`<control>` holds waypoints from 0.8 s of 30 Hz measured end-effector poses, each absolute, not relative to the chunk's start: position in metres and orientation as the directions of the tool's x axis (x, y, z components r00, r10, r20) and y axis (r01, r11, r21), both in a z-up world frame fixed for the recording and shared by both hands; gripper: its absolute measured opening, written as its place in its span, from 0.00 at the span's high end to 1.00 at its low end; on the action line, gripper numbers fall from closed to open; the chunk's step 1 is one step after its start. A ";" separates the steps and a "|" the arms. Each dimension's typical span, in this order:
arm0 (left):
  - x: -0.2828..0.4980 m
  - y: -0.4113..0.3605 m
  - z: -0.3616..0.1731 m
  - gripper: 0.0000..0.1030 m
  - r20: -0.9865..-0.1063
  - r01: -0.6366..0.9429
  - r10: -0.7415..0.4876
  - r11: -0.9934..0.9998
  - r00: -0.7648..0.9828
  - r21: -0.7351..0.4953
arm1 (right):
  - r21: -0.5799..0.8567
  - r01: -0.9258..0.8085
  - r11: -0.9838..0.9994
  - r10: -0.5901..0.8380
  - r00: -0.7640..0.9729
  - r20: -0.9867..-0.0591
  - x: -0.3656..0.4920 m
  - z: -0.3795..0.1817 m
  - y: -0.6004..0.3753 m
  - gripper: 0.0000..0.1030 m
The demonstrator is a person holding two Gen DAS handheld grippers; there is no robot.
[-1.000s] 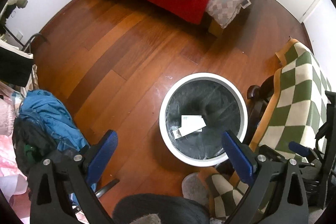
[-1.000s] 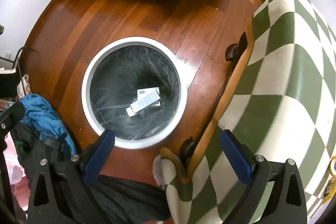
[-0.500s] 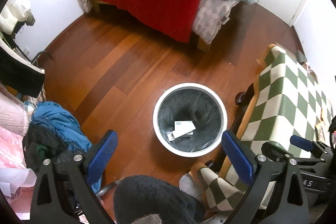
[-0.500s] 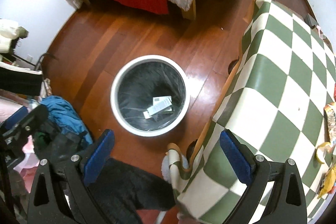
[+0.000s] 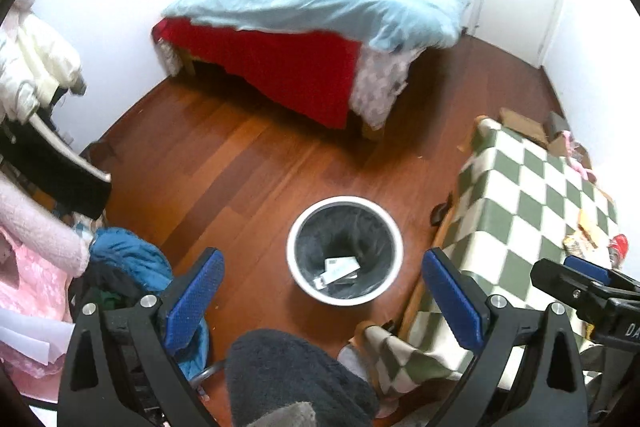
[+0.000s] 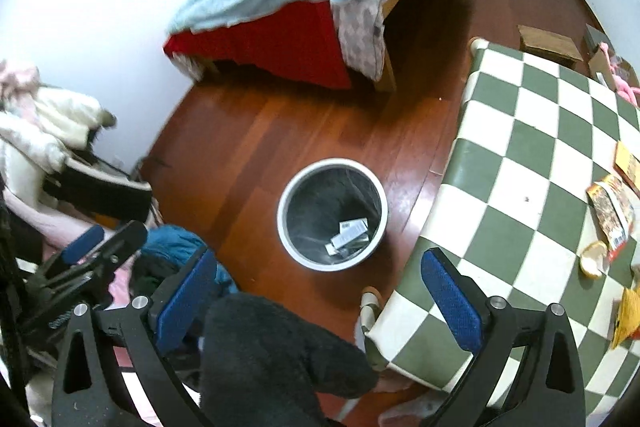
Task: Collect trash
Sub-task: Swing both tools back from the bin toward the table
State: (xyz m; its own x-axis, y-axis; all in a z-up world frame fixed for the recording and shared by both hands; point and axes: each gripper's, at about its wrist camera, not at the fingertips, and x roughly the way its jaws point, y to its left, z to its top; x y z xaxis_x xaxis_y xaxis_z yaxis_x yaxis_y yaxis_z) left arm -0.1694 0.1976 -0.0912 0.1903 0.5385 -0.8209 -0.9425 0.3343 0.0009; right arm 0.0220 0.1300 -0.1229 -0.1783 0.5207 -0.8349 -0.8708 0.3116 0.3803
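A white round trash bin (image 5: pixel 304 281) (image 6: pixel 285 239) with a dark liner stands on the wooden floor. A white box (image 5: pixel 340 267) (image 6: pixel 351 230) lies at its bottom. My left gripper (image 5: pixel 324 301) hangs open high above the floor, nothing between its blue pads. My right gripper (image 6: pixel 320 297) is open too and holds nothing. On the green-and-white checkered table (image 6: pixel 532 163) lie snack wrappers (image 6: pixel 612 215), a yellow packet (image 6: pixel 628 315) and a round pale scrap (image 6: pixel 594 263). The wrappers (image 5: pixel 588 239) also show at the right edge of the left wrist view.
A bed (image 5: pixel 320 27) with a light-blue duvet and red sheet fills the back. Clothes (image 5: pixel 124 263) are piled at the left. A dark fuzzy slipper (image 5: pixel 296 375) and a chair edge sit below. Cardboard boxes (image 6: pixel 548 43) lie past the table.
Both grippers have risen well away from the bin, which now looks smaller. The bed top and the tabletop with its wrappers have come into view. Both stay open.
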 end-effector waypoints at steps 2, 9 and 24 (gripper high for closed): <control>-0.154 0.188 -0.086 0.02 -0.814 -0.931 0.538 0.366 0.221 -0.011 | 0.398 -0.853 0.337 0.540 -0.171 -0.824 0.036 -0.114 0.113 0.00; -0.066 0.161 -0.108 0.02 -0.826 -0.867 0.471 0.497 0.309 -0.040 | 0.400 -0.754 0.521 0.541 -0.071 -0.838 0.114 -0.119 0.036 0.00; 0.164 0.075 -0.229 0.00 -0.939 -0.635 0.101 0.760 0.328 -0.141 | 0.267 -0.342 0.901 0.334 0.157 -0.929 0.325 -0.210 -0.160 0.19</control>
State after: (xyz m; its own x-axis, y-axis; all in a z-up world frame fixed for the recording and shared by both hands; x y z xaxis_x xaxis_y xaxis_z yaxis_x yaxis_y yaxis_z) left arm 0.1638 0.0753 -0.2294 0.3283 0.1006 -0.9392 -0.6350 0.7596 -0.1406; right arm 0.3255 -0.1597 -0.2099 0.1569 0.3343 -0.9293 -0.3418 0.9012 0.2665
